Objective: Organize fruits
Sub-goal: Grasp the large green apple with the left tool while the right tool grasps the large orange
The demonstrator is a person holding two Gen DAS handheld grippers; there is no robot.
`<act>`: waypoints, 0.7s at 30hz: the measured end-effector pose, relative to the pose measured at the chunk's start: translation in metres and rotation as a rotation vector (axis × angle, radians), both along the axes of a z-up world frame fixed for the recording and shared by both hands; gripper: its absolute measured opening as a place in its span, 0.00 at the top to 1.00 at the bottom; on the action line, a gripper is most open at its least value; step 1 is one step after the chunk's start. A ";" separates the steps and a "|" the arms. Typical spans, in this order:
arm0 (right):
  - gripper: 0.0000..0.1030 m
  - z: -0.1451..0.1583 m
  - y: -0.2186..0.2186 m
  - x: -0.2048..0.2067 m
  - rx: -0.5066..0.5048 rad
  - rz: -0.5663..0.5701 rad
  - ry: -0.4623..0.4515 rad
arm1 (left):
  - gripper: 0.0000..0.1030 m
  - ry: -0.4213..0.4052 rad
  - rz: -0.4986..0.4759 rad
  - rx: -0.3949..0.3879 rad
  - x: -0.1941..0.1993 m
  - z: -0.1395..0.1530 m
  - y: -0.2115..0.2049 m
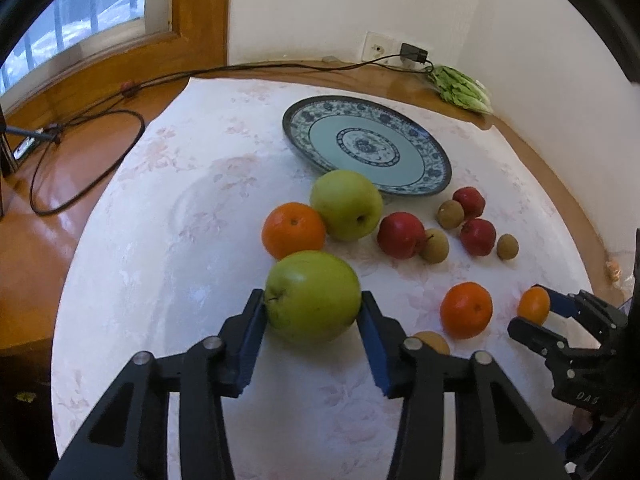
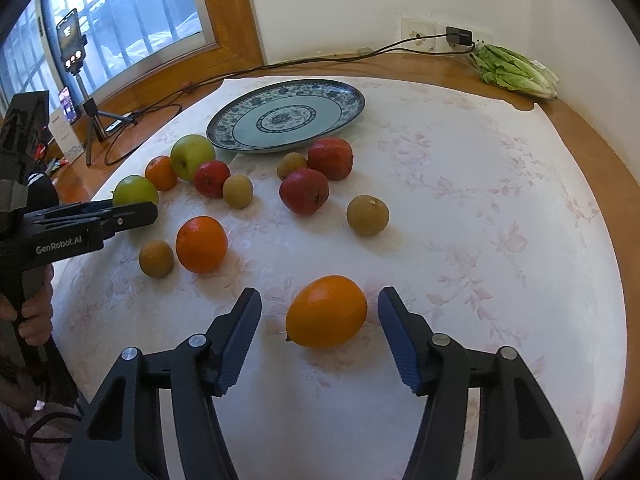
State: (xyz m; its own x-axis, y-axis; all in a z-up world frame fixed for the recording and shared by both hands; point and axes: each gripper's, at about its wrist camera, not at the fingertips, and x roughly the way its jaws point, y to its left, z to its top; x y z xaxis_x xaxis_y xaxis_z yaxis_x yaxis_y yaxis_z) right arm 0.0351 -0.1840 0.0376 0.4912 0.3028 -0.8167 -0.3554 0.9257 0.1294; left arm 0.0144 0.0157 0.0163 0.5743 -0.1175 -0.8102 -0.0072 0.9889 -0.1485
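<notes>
Left gripper [image 1: 313, 306] clamped on the near green apple [image 1: 312, 295], fingers [image 1: 256, 320] pressing both sides, apple sitting on the white floral cloth [image 1: 180, 240] over the wooden bench [image 1: 60, 184]. Also seen from the right wrist cam off to the left, apple [image 2: 135, 191] just peeking above the black fingers.

Right gripper [image 2: 319, 320] spread around a yellow-orange oval fruit [image 2: 326, 311], w/ a gap on each side, so not gripping it, just straddling. Fruit lying on the cloth btwn the blue pads [image 2: 400, 344].

Rest of the fruit scattered on the cloth, none on the plate:
- 2nd green apple [image 1: 346, 204] touching the front rim of the blue patterned plate [image 1: 432, 156], plate bare inside
- orange [image 1: 293, 230] tucked btwn the two green apples, touching both
- another orange [image 1: 466, 311] to the right, near the right gripper's fruit
- three red fruits [image 1: 401, 235] in a loose cluster w/ small brown round ones [image 1: 435, 245] mixed in
- one more brown one [image 1: 434, 340] half hidden behind the left gripper's right finger

Bag of lettuce [image 2: 516, 70] back in the corner by the wall socket [image 2: 424, 34], charger plugged in, cable running along the bench. Phone on a tripod [image 2: 74, 52] by the window.
</notes>
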 end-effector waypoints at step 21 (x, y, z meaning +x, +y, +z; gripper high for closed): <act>0.40 0.000 -0.004 0.001 0.017 -0.031 -0.002 | 0.54 -0.010 -0.014 -0.010 -0.009 0.006 0.002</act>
